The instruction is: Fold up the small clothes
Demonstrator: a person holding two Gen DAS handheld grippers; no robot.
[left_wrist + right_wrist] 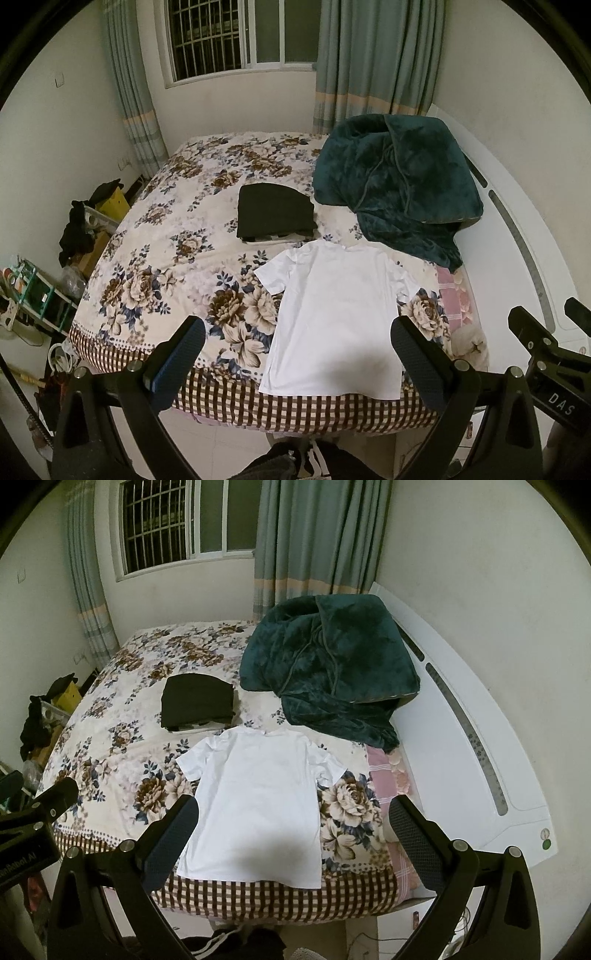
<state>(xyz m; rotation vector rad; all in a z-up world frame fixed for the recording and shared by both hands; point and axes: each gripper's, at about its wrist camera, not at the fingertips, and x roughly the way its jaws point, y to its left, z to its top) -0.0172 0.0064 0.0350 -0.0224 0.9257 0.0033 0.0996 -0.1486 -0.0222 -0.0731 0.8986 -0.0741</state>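
A white T-shirt [334,317] lies flat on the flowered bed, its hem at the near edge and its neck pointing away; it also shows in the right wrist view [255,805]. Behind it sits a folded stack of dark clothes [275,212], also seen in the right wrist view [197,699]. My left gripper [299,343] is open and empty, held above the near edge of the bed over the shirt's hem. My right gripper [293,823] is open and empty too, above the shirt's lower right side. Each gripper shows at the edge of the other's view.
A crumpled dark green blanket [399,184] lies at the back right of the bed [166,240]. A white headboard [461,746] runs along the right. Boxes and clutter [88,229] stand on the floor at the left. A window and curtains are behind.
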